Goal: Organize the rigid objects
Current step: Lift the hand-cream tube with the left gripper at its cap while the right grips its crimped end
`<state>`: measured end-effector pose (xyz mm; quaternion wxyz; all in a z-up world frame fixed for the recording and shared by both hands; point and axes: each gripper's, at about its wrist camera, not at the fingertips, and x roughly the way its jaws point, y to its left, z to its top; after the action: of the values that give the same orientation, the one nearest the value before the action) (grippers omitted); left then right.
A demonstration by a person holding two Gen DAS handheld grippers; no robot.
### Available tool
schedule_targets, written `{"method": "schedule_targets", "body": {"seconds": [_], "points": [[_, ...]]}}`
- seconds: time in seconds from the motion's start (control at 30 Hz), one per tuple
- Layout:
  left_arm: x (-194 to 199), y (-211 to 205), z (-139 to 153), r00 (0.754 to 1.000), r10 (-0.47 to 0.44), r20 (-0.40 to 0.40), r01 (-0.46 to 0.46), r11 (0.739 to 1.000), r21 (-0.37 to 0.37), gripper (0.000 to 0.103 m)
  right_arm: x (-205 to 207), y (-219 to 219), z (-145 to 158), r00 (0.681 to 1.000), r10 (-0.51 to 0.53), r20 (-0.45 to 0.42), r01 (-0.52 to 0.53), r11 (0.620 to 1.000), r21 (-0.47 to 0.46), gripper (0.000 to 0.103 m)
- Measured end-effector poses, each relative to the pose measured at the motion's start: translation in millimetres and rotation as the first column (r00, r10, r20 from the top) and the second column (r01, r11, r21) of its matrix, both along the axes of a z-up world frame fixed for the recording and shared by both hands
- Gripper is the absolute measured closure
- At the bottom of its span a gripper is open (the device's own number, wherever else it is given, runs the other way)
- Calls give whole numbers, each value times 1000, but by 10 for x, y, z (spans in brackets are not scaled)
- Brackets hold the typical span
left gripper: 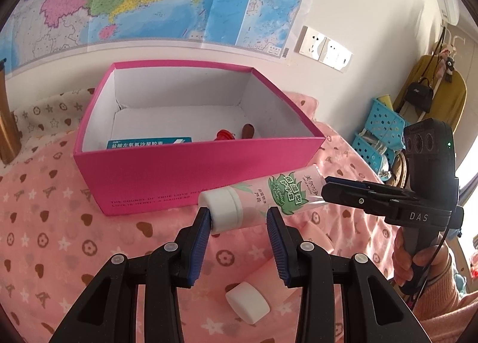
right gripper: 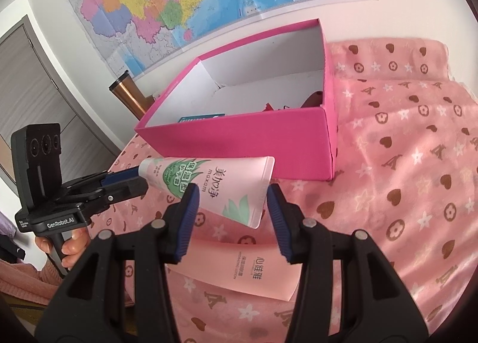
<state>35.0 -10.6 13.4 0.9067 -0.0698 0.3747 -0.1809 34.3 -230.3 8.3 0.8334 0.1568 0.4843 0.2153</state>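
We clamp the tube [left gripper: 263, 196] at both ends, left gripper [left gripper: 239, 217] on its cap, right gripper [right gripper: 231, 196] half-open around its tail, keeping it level for the box [left gripper: 191, 170] at twelve o'clock.

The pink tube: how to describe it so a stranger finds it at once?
Find the bright pink box on the bedspread. The tube is just before its near wall. Only it has a white cap and green leaves.

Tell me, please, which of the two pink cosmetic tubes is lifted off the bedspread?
The leaf-printed pink tube, clamped at both ends; the plain pink tube lies flat.
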Motion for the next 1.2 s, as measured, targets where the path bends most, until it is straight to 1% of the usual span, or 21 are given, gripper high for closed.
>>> {"method": "schedule_targets", "body": {"seconds": [0.47,0.73,1.2], "points": [[-14,-24,94,999,-4,37,4,1000,4,65,-17,-23,104,999,-2,36,2,1000,-12,53],[15,-50,155,998,-15,60,15,1000,10,65,12,-34,189,998,-8,56,9,1000,-17,53],[98,-59,242,996,-8,87,7,1000,9,65,96,-41,313,995,-6,97,9,999,-31,53]]}}
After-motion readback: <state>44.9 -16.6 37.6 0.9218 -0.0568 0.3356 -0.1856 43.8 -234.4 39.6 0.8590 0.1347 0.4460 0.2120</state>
